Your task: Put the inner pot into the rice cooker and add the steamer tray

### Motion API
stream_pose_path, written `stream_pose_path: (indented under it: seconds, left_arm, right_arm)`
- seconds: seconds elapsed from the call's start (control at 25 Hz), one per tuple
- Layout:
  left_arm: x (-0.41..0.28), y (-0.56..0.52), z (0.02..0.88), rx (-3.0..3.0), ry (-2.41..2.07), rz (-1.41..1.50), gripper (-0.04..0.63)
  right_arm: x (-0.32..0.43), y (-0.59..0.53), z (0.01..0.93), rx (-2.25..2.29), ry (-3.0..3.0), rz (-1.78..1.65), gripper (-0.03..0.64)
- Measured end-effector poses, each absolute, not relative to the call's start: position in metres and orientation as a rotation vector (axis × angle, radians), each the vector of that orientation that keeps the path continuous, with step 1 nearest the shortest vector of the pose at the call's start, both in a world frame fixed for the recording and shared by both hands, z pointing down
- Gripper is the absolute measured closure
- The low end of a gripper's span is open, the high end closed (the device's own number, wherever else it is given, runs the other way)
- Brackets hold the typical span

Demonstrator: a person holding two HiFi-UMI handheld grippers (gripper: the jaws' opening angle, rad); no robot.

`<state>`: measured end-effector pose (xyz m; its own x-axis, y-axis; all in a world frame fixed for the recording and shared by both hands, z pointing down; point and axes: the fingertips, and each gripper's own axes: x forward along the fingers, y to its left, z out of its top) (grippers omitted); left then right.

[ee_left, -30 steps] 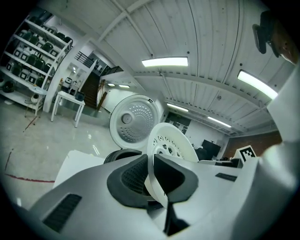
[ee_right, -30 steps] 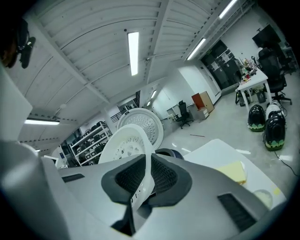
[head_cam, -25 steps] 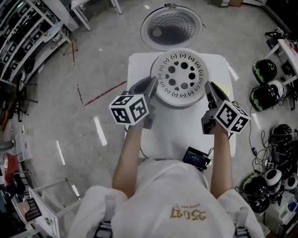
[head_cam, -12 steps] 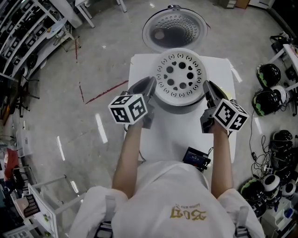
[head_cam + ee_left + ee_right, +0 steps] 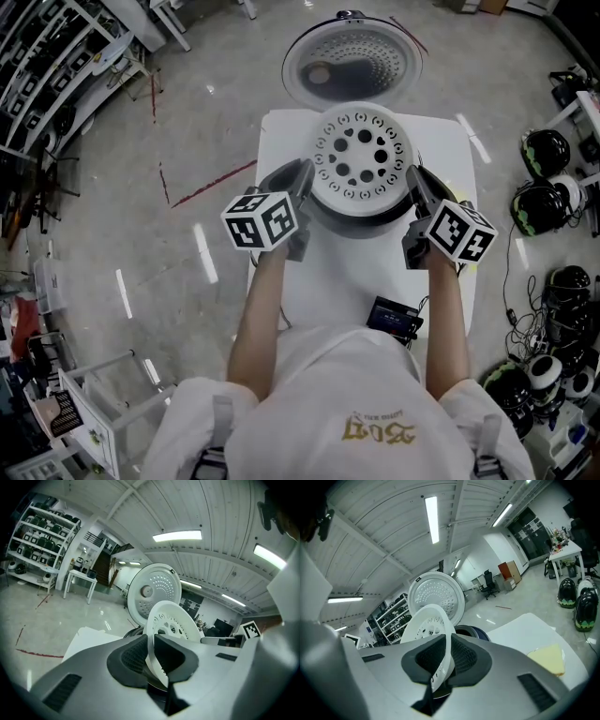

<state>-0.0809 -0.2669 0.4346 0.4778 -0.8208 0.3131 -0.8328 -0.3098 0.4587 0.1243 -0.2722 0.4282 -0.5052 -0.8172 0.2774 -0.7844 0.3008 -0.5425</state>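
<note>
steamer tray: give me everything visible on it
The steamer tray is a round, white, plastic-looking dish with a shallow wall. Its floor has large round holes inside a ring of small ones. It is held about level over the open rice cooker, in front of the raised lid. The left tool and right tool are each shut on opposite sides of its rim. Whether it touches the cooker is unclear.

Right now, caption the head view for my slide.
The left gripper and right gripper grip opposite edges of the perforated steamer tray over the open rice cooker on a white table.
</note>
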Motion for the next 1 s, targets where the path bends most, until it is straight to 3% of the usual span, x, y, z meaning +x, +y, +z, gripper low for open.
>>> stream_pose_path:
  seconds: [0.52,1.0]
  left_arm:
    - [-0.076,-0.276,0.458,2.161,-1.344,0.13,0.52]
    - [-0.071,-0.279,0.483,2.21,-1.419,0.409,0.471]
  right_arm:
    - [0.126,-0.281,0.444,-1.606,2.523,-0.966,0.568]
    - [0.115,-0.289,0.464,-1.776,2.768,-0.737,0.521]
